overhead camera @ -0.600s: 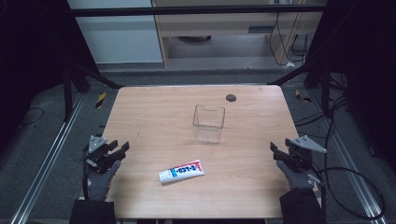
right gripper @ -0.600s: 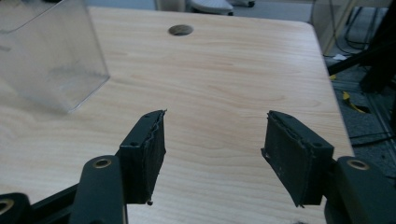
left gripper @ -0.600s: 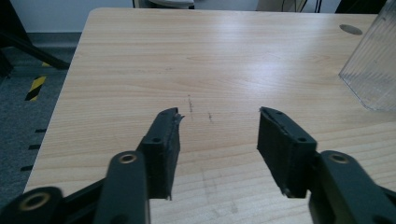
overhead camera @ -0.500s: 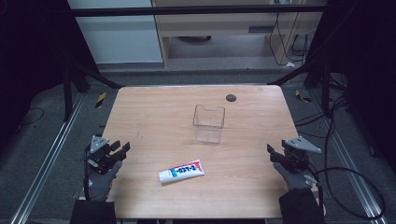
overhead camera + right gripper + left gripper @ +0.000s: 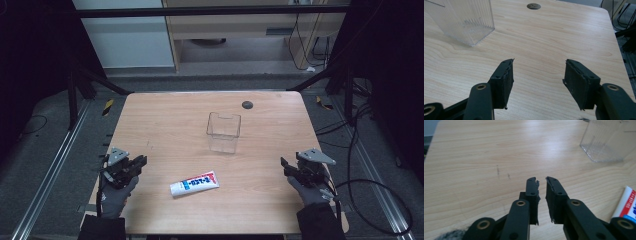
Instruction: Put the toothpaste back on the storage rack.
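Two tools sit in my gloved hands, one at each near corner of the table (image 5: 165,125). My left tool (image 5: 142,161) has its jaws nearly together with only a thin gap between them, holding nothing. My right tool (image 5: 283,165) has its jaws spread wide, also holding nothing. Both hover low over bare wood and point inward toward the middle, which reads to me as a ready stance, each within reach of what lies between.

Between them, nearer my left tool, a white tube (image 5: 194,183) with blue and red print lies flat on the table. Farther off, near the centre, a clear box (image 5: 223,131) stands upright and open-topped, apart from the tube. Beyond it a small dark hole (image 5: 247,104) marks the far edge.
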Available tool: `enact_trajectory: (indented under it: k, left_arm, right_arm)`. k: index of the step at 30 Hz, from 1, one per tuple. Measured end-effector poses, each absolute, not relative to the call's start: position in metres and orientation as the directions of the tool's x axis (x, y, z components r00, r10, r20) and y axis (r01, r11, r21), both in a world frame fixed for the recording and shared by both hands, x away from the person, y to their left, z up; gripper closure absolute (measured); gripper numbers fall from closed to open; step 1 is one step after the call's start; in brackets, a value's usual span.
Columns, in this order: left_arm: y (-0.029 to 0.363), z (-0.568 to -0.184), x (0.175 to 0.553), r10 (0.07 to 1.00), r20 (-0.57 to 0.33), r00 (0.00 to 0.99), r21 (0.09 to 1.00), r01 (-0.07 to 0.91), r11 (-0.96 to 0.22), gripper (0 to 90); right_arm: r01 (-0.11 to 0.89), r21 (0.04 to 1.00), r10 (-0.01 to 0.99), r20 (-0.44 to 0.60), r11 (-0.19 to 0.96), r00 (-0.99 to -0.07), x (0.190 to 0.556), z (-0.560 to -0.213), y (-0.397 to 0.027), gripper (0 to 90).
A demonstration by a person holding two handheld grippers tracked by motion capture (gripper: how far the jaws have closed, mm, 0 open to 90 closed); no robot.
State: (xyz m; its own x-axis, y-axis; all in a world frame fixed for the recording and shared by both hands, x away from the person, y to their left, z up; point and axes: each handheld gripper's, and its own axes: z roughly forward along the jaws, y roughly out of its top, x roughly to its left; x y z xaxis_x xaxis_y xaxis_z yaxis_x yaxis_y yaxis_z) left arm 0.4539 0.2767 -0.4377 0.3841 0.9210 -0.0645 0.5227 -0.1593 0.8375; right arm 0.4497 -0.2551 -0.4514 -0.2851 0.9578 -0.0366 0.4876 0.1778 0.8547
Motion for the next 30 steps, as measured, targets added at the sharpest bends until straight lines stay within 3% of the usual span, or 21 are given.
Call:
enact_trajectory:
  k: [6, 30]
  left_arm:
    - [0.258, -0.44, 0.453, 0.892, -0.053, 0.448, 0.817, 0.533, -0.219, 89.0]
    - [0.205, -0.461, 0.457, 0.782, -0.067, 0.62, 0.719, 0.573, -0.393, 89.5]
  right_arm:
    - [0.497, 0.847, 0.954, -0.035, 0.186, -0.298, 0.451, -0.454, -0.252, 39.1]
    - [0.518, 0.829, 0.949, -0.046, 0.211, -0.312, 0.454, -0.458, -0.247, 36.9]
